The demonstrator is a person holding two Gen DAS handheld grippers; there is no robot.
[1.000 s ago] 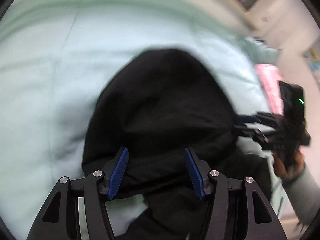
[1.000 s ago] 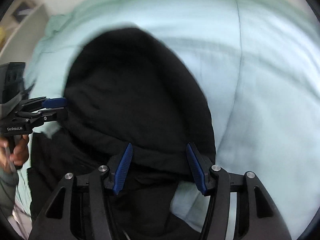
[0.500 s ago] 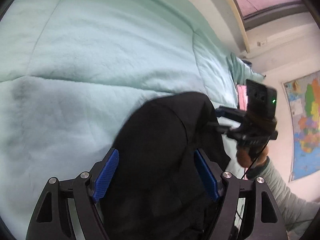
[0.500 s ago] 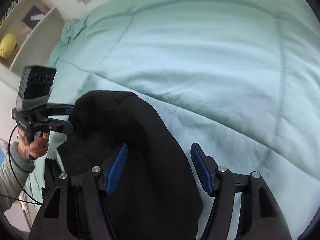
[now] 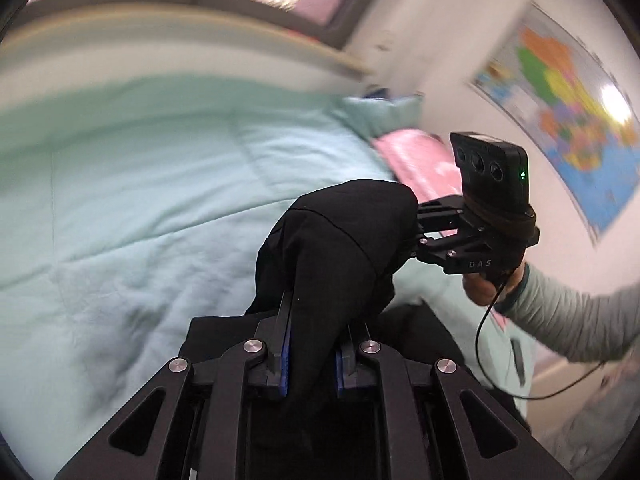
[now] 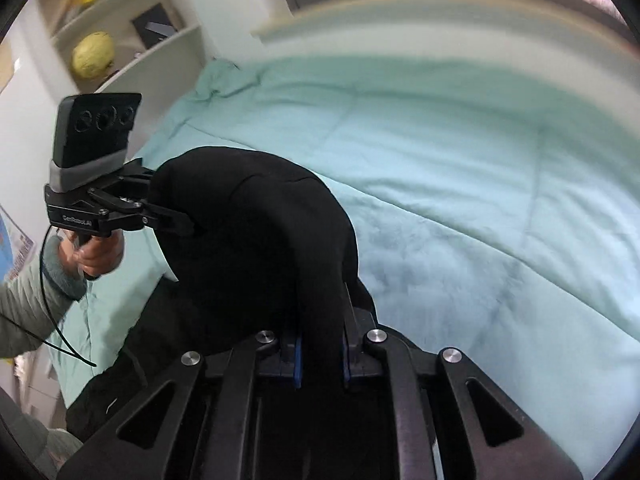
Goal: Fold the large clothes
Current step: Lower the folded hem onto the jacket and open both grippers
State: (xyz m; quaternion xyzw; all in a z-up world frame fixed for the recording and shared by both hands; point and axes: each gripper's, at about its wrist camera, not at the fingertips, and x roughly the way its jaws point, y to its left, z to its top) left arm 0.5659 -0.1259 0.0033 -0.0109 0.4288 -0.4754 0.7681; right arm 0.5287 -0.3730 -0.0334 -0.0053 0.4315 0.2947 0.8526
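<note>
The left gripper is clenched on a bunched edge of the black garment; its blue-padded fingers stand close together with dark cloth pinched between them. The right gripper is likewise clamped on the same black garment, its blue pads pressed against a fold of cloth.

In the left wrist view, the garment rises from the closed jaws and runs away toward the upper right, where it meets the fingers of the right gripper. In the right wrist view, it arches up and to the left and ends at the left gripper. The held stretch therefore spans from one gripper to the other, with its long axis running between them. This stretch is lifted off the bed; the remaining cloth hangs down in a dark mass below and toward the person.

The person's right hand and left hand grip the handles, each wrist in a grey-green sleeve.

Beneath and beyond the garment lies the pale mint quilt, covering the bed. A pink pillow lies at its far right corner. A wall map hangs on the right wall. White shelves hold a yellow ball.
</note>
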